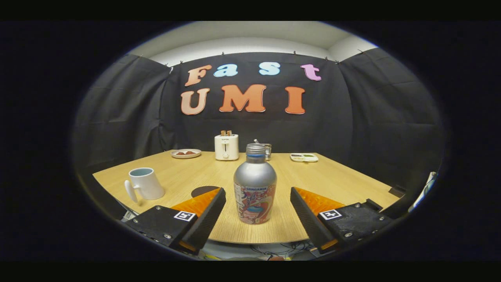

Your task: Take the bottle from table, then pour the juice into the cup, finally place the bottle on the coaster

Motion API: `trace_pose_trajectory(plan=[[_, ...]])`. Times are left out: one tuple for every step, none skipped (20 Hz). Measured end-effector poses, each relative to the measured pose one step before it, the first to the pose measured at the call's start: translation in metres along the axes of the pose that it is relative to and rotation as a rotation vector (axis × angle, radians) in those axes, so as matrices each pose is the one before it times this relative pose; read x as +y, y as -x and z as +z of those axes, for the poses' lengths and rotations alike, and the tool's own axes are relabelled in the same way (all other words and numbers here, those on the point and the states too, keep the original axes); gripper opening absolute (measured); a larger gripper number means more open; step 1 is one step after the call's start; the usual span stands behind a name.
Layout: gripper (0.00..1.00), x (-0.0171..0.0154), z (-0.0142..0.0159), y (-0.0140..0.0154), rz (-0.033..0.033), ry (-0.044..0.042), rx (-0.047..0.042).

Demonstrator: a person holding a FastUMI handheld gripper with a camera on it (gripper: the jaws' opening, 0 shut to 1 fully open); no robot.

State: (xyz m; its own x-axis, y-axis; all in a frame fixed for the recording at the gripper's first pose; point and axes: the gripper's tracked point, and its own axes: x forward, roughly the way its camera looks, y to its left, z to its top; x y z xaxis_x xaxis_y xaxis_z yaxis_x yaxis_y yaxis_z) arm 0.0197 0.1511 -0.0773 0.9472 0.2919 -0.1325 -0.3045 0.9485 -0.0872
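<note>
Reaching toward the bottle [255, 184], the tool [258, 213] had its two fingers spread wide apart, with the upright silver bottle standing on the wooden surface [332, 176] between and just ahead of their tips, touching neither. This looked like the first step, the grasp; the next move would call for easing forward and closing on the bottle's body. Beyond the left finger lay a dark coaster [203, 190], farther left a white cup [145, 183], and a toaster [226, 147] stood far back.

coaster [205, 190] | mostly hidden behind left finger [203, 219]
</note>
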Motion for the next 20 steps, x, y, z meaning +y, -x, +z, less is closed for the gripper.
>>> trace_pose_trajectory(plan=[[0.99, 0.00065, -0.00477, -0.00452, 0.00059, -0.00007, 0.01051], [0.99, 0.00099, -0.00568, -0.00426, 0.00016, 0.00136, 0.01158], [0.99, 0.00019, -0.00403, -0.00407, -0.00202, 0.00179, 0.00934], [0.99, -0.00023, -0.00447, -0.00353, -0.00499, 0.0012, 0.0099], [0.99, 0.00038, -0.00497, -0.00398, -0.00075, 0.0016, 0.01158], [0.99, -0.00018, -0.00495, -0.00348, -0.00011, -0.00217, 0.01122], [0.99, 0.00071, -0.00385, -0.00335, 0.00122, -0.00414, 0.01116], [0.99, 0.00095, -0.00298, -0.00311, 0.00245, -0.003, 0.00876], [0.99, 0.0001, -0.00142, -0.00212, -0.00222, -0.00162, 0.00347], [0.99, 0.00029, 0.00053, -0.00249, -0.00065, 0.00051, 0.00113], [0.99, 0.00039, -0.00135, -0.00137, 0.00147, -0.00061, -0.0008], [0.99, 0.00163, -0.00047, -0.00195, 0.00616, -0.00284, 0.00165], [0.99, 0.00289, 0.00018, -0.00146, 0.00993, -0.00605, 0.00268], [0.98, 0.00126, 0.00022, -0.00116, 0.00237, -0.00691, 0.00073], [0.95, -0.0039, 0.00006, -0.00175, -0.00691, -0.00464, -0.00084], [0.92, -0.00175, -0.0004, -0.00245, -0.00563, -0.00194, 0.00247], [0.87, 0.0006, -0.00134, -0.00104, -0.00328, -0.00139, 0.00213], [0.84, 0.00135, -0.00032, -0.00025, 0.00316, -0.00232, 0.00104], [0.8, 0.00062, 0.00086, -0.00025, 0.00176, -0.00063, -0.00022], [0.8, 0.0003, -0.00046, -0.00019, 0.00067, 0.00281, -0.00013]])
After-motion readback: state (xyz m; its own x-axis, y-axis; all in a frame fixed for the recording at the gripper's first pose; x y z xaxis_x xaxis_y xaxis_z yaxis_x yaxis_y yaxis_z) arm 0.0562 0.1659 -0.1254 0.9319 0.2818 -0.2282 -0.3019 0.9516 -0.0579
